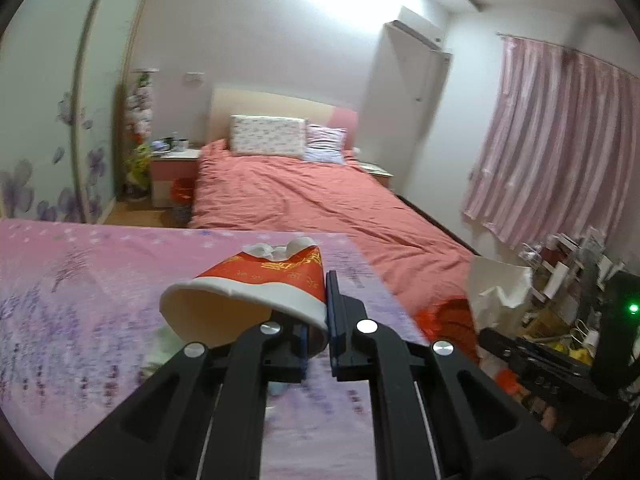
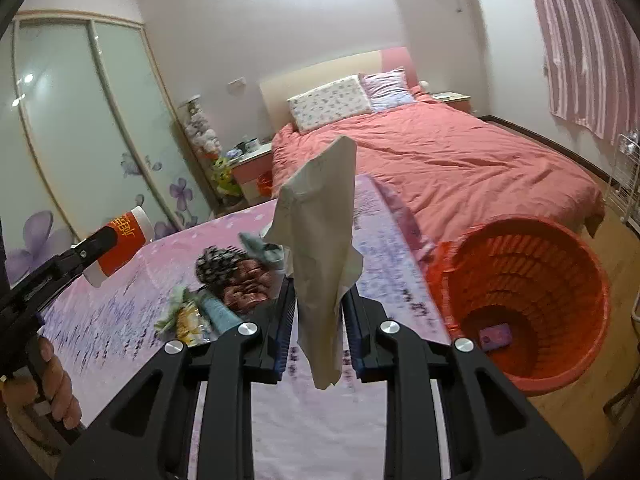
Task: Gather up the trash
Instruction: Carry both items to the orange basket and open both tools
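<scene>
My left gripper (image 1: 318, 316) is shut on the rim of a red and white paper cup (image 1: 256, 292), held on its side above the pink table (image 1: 80, 320); white crumpled paper sits in the cup's far end. The cup also shows in the right wrist view (image 2: 122, 244). My right gripper (image 2: 318, 312) is shut on a crumpled beige paper sheet (image 2: 320, 240), lifted above the table. More trash lies on the table: a dark patterned wrapper (image 2: 236, 272), a blue-grey scrap (image 2: 260, 250) and a yellow-green wrapper (image 2: 184, 316). A red plastic basket (image 2: 560, 280) stands right of the table, a purple item (image 2: 496, 336) inside.
A bed with a red cover (image 2: 460, 160) lies beyond the table. A mirrored wardrobe (image 2: 80, 120) is at the left. A nightstand (image 1: 176, 172) stands by the bed. Pink curtains (image 1: 560, 140) hang at the right, above a cluttered rack (image 1: 560, 272).
</scene>
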Demonstrator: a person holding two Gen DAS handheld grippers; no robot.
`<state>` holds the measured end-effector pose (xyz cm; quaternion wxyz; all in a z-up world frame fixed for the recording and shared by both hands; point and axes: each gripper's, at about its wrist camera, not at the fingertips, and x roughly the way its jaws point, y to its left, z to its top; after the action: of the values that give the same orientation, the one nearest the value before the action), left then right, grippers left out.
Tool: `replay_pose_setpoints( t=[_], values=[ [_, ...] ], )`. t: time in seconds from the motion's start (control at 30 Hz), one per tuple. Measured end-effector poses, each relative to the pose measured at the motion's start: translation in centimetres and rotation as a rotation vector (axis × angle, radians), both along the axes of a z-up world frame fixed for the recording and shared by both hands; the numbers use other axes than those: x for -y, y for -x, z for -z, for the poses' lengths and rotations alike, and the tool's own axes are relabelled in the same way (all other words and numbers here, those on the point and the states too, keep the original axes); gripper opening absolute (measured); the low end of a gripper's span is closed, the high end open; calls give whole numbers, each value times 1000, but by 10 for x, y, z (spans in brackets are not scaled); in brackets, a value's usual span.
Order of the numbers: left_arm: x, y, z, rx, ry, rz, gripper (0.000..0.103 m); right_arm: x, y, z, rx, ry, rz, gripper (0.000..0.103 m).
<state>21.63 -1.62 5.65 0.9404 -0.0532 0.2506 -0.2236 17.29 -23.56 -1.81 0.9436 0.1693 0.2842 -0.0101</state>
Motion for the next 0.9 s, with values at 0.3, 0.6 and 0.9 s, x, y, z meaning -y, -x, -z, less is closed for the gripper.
replay_pose_setpoints(
  t=[0.3, 0.6, 0.9],
  values=[
    [90, 13, 0, -13, 21, 174, 9, 62, 14, 7, 8, -27, 96, 24],
    [194, 15, 24, -67, 18, 350, 9, 128, 20, 23, -14, -32, 204, 24],
    [281, 1, 61, -126, -27, 463, 9, 175, 7, 45, -50, -43, 270, 24]
  ],
)
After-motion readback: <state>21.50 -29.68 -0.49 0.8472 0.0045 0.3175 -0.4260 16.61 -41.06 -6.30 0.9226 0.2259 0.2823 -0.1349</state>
